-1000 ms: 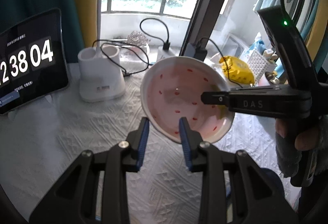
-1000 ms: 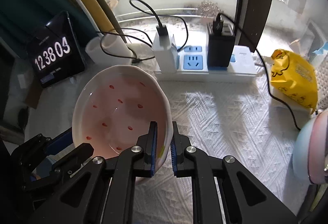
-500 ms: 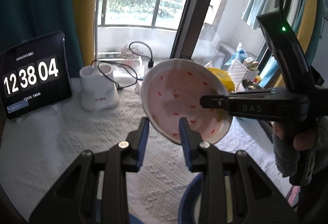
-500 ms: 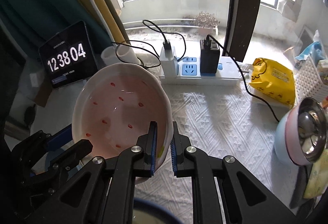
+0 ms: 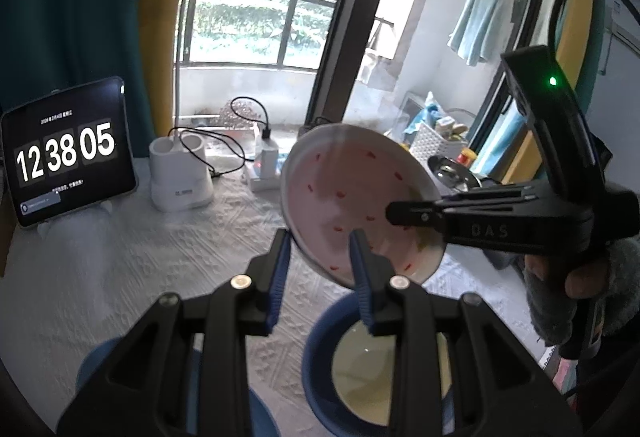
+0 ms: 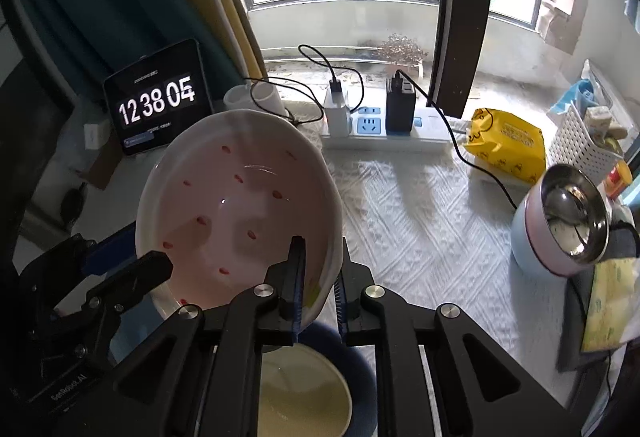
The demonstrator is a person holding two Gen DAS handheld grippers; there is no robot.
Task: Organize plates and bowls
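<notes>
Gripping the pink bowl (image 6: 240,213), both grippers' fingers (image 6: 298,277) clench; tablet (image 5: 66,153) reads "12 38 05".

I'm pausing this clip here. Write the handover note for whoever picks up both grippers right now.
Right gripper: shut on the rim of the pink bowl, held tilted above the table.
Left gripper: jaws straddle the bowl's near rim; grip unclear.
Blue bowl with cream inside sits directly below; steel-lined pink bowl stands to the right.
Done: pink bowl lifted.
Left: set it down, probably into the blue bowl.
</notes>
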